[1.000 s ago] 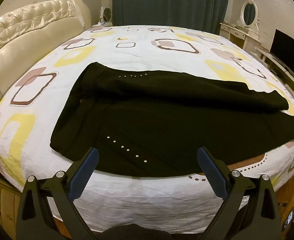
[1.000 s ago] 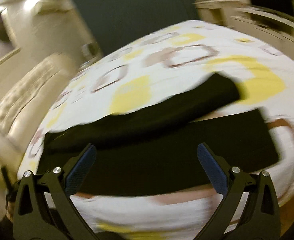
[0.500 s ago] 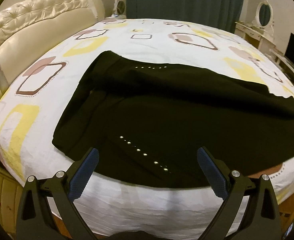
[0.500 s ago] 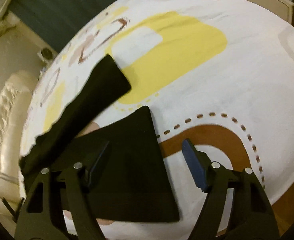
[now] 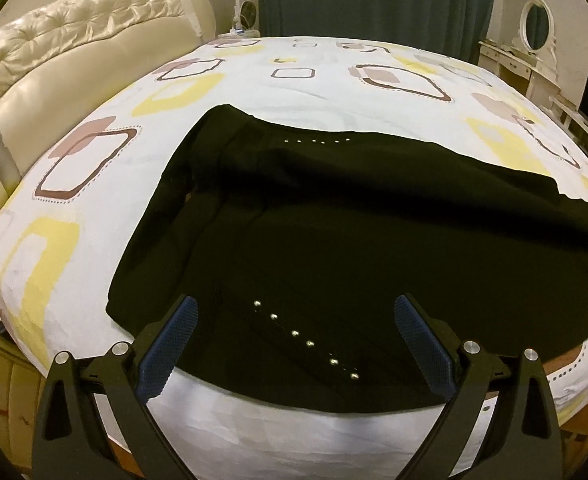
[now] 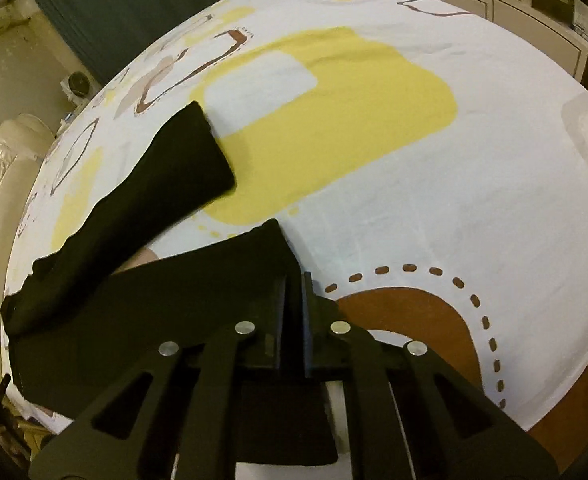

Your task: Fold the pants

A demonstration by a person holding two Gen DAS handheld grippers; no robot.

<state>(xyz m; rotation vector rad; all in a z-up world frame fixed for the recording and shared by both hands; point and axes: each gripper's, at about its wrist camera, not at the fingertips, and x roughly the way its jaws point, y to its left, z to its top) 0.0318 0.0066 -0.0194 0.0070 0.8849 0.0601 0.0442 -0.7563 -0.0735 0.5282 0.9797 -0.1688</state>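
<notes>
Black pants (image 5: 333, 240) spread on the bed (image 5: 313, 92). Left gripper (image 5: 292, 328) wide open, holding nothing, over their near edge; right gripper (image 6: 292, 300) clamped shut on a leg hem.

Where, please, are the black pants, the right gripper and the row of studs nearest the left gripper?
Black pants (image 5: 333, 248), left wrist view, on the flat middle of the fabric.
Right gripper (image 6: 292, 284), right wrist view, between its closed fingertips at the leg hem.
Row of studs (image 5: 295, 333), left wrist view, on a middle stud.
</notes>
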